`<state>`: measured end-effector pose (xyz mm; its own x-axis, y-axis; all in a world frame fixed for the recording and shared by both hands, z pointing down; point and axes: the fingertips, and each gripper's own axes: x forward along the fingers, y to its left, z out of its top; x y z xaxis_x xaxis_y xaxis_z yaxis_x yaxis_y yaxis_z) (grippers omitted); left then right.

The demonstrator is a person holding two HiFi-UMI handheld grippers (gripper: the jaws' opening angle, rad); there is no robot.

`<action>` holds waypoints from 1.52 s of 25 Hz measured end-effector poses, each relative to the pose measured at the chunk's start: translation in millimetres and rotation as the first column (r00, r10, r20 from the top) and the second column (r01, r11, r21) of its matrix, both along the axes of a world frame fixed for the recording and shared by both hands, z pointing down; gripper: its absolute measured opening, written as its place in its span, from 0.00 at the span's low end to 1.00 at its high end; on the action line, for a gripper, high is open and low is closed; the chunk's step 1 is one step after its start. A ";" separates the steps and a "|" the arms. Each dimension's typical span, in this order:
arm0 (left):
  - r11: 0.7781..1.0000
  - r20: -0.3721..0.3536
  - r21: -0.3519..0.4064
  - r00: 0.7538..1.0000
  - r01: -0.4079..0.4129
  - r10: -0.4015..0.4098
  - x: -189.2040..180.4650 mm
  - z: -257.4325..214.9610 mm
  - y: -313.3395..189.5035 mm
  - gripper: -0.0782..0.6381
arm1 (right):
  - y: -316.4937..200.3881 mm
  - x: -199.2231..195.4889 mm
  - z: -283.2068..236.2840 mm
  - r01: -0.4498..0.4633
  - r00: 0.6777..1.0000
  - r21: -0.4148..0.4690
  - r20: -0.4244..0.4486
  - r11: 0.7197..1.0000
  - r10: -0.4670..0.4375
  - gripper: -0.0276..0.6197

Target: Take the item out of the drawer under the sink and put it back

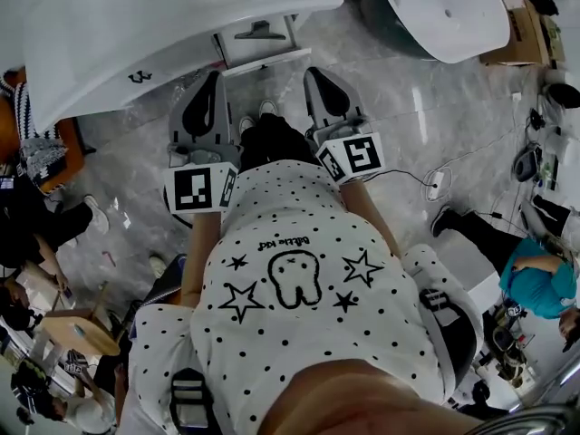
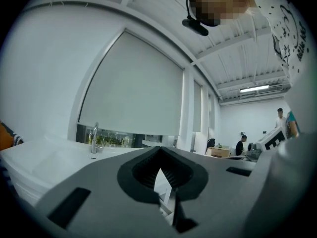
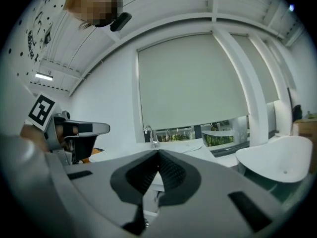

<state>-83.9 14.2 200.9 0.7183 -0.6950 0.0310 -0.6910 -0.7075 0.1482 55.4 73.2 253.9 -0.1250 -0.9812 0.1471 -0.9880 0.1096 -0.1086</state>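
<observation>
Head view: the person in a dotted shirt (image 1: pixel 308 279) stands at a white sink (image 1: pixel 136 34), both grippers held out side by side and about level toward the cabinet below it. The left gripper (image 1: pixel 216 78) and right gripper (image 1: pixel 315 76) sit apart, the person's shoes between them. The drawer (image 1: pixel 258 42) with its dark handle (image 1: pixel 260 31) shows under the sink's front edge, just ahead of and between the two jaw tips; neither tip touches it. Whether it stands pulled out I cannot tell. The item itself cannot be made out in any view. Left gripper view: jaws closed tip to tip, nothing clamped, only a sliver of white cabinet seen through the hollow behind the tips; a faucet (image 2: pixel 94 138) stands on the sink top beyond. Right gripper view: jaws likewise closed and empty, with the left gripper at the frame's left. A second white basin (image 1: pixel 444 7) lies to the right on the grey floor (image 1: pixel 399 107).
</observation>
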 end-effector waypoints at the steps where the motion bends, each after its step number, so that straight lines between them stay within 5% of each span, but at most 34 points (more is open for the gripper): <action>1: 1.000 0.009 0.009 1.000 -0.014 0.014 -0.9 0.9 5.3 0.11 | 3.4 -2.8 0.4 -0.009 1.000 -0.004 -0.011 1.000 0.009 0.06; 8: 1.000 0.023 0.015 1.000 -0.021 0.020 -17.5 4.9 21.8 0.11 | 12.5 -19.1 -4.3 0.002 0.999 0.031 -0.033 1.000 -0.001 0.06; 15: 1.000 -0.002 0.021 1.000 0.012 -0.012 4.6 -1.3 38.4 0.11 | 21.7 -32.0 2.1 0.119 0.989 0.006 -0.088 0.993 -0.118 0.06; 27: 0.999 -0.008 -0.006 0.999 0.041 -0.041 67.1 2.4 61.5 0.11 | 32.2 25.1 -2.8 0.187 0.980 0.001 -0.061 0.982 -0.187 0.06; 38: 0.991 0.003 -0.047 0.992 0.126 -0.126 61.6 24.2 52.5 0.11 | 13.7 27.5 19.4 0.247 0.969 -0.024 0.013 0.969 -0.247 0.06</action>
<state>-22.4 66.6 225.0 0.6255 -0.7774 0.0663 -0.7739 -0.6074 0.1792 82.9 86.9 273.3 -0.3646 -0.9157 0.1692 -0.9295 0.3473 -0.1238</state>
